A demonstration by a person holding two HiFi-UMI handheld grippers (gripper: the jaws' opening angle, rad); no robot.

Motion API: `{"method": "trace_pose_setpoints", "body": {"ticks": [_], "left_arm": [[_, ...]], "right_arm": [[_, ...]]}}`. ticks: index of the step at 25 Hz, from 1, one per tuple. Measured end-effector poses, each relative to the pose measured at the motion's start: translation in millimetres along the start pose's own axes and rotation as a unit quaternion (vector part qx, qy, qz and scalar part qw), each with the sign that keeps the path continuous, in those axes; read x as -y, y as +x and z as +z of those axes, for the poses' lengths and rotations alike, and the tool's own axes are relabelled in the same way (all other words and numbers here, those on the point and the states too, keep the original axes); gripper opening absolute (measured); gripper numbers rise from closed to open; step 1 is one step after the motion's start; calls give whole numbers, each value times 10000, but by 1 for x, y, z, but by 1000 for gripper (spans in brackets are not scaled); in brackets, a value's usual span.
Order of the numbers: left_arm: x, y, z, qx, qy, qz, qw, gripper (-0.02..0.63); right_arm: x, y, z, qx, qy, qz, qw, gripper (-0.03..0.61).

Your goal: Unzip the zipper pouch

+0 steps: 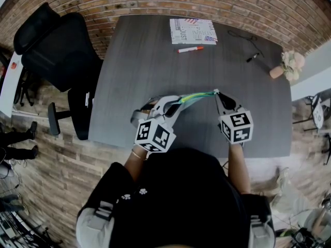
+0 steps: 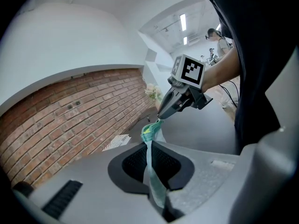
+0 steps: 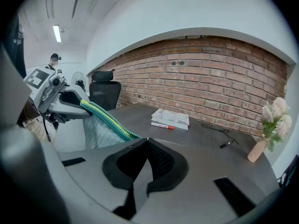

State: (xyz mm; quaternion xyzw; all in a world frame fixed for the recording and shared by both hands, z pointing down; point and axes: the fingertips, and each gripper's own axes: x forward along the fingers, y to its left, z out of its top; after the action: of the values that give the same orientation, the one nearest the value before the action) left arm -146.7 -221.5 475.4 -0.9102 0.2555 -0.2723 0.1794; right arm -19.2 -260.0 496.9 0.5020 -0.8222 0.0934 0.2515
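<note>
While both grippers hover above the near half of the grey table (image 1: pixel 139 61), the head view shows the zipper pouch (image 1: pixel 195 96) stretched in the air between them. The left gripper (image 1: pixel 173 106) takes its 9 o'clock end and the right gripper (image 1: pixel 216 93) its 3 o'clock end.

From the left gripper view, the jaws are clamped on the teal fabric. It runs away toward 12 o'clock and ends at the other tool's tip.

From the right gripper view, the jaws are pinched together on the pouch's end, and the green-and-yellow striped edge climbs toward 10 o'clock to the left tool. A booklet (image 3: pixel 170 117) and a red marker (image 3: pixel 162 125) lie beyond on the table at 12 o'clock.
</note>
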Motion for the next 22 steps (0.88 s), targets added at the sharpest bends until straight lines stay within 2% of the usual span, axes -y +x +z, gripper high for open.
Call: {"method": "trace_pose_setpoints", "body": {"ticks": [15,19,22], "left_arm": [[-1,-7,4,146,-211,41,9997,6],[-5,-10,10,316,-435,76,9985,6],[-10,-12,12,443,-622,115,9970,6]], "right_arm": [[-2,-3,1,133,16,-6,9999,5],[-2,-5,4,292,-42,-68,9995,11],[-1,-8,7,423,127,-75,9990,35]]}}
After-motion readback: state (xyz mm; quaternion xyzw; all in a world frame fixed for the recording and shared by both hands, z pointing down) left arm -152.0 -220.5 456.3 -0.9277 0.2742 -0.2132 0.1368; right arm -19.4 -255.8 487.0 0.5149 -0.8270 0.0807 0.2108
